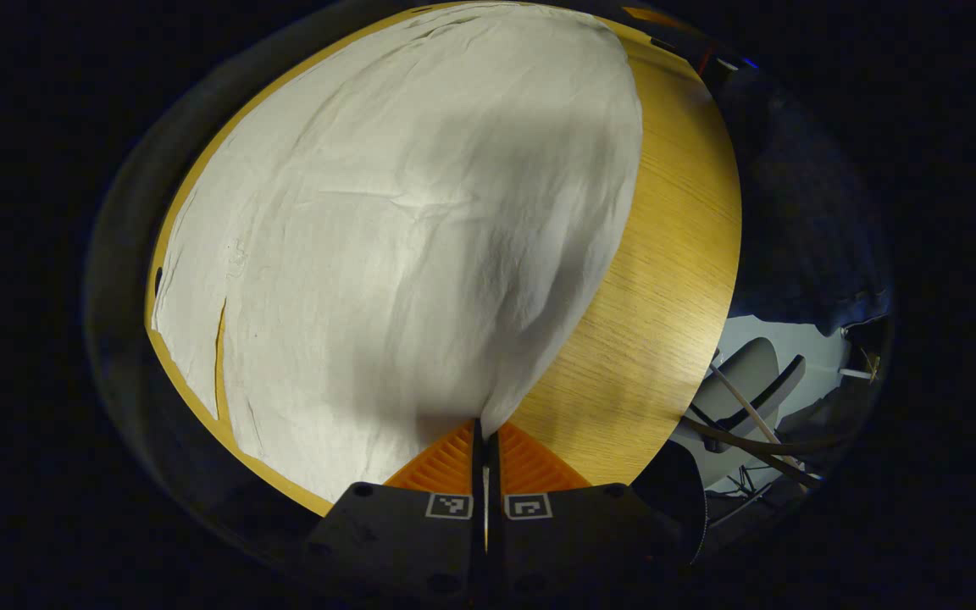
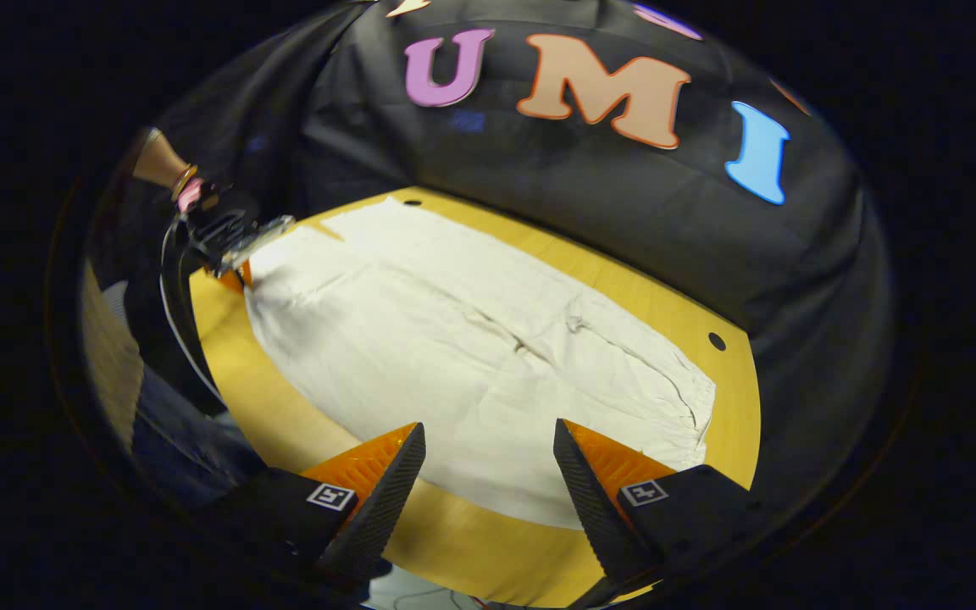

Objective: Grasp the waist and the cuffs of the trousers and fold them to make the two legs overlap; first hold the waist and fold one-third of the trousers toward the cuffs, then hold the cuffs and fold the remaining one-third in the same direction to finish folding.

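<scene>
White trousers (image 1: 412,237) lie spread flat on the wooden table (image 1: 666,280). My left gripper (image 1: 485,440) is shut on a corner of the cloth at the cuff end, with the fabric rising into its fingers. A narrow gap (image 1: 220,356) between the two legs shows along that cuff edge. In the right gripper view the trousers (image 2: 454,356) run from the cuffs at the left to the gathered waist (image 2: 695,407) at the right. The left gripper (image 2: 238,254) pinches the near cuff corner there. My right gripper (image 2: 488,474) hovers open over the near long edge, holding nothing.
The black cloth wall (image 2: 623,212) hangs close behind the table's far edge. A small round hole (image 2: 716,341) sits in the table top (image 2: 285,415) near the waist. A grey chair (image 1: 751,390) and cables stand on the floor beyond the table's side. A hand (image 2: 162,161) holds the left gripper.
</scene>
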A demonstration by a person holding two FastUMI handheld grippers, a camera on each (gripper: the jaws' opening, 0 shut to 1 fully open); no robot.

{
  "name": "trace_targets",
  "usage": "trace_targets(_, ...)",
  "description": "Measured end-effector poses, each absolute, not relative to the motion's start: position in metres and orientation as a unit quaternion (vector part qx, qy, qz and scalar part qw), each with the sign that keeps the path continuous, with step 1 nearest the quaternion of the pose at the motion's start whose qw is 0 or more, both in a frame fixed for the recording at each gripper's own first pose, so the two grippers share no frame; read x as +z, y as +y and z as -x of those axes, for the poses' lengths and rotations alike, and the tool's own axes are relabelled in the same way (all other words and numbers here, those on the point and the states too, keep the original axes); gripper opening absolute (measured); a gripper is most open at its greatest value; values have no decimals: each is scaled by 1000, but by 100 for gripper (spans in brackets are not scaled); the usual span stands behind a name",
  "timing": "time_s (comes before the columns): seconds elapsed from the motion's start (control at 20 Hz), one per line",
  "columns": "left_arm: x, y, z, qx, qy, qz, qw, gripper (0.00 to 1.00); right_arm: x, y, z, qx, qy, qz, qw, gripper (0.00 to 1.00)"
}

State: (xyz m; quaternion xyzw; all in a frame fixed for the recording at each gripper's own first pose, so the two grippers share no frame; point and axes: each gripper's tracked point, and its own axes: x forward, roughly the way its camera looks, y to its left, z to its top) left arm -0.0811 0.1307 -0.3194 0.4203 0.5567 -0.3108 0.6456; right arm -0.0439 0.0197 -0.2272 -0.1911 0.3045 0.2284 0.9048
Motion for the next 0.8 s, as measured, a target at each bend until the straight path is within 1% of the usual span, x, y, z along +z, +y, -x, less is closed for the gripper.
trace_targets(0.15,-321,131,81,-305,562,-417,646,0,-252,5,54,273,340,248,865,98)
trace_targets(0.3,-320,131,81,-303,559,-421,647,0,-281,-10,58,315,380,297,817,98)
trace_targets(0.5,-321,131,80,-300,561,-423,645,0,-317,-28,66,353,432,347,754,98)
trace_targets(0.6,-319,131,81,-299,565,-420,644,0,-325,-35,67,357,449,356,738,98)
trace_targets(0.8,-320,131,80,-299,569,-418,642,0,-335,-42,61,360,470,347,727,98)
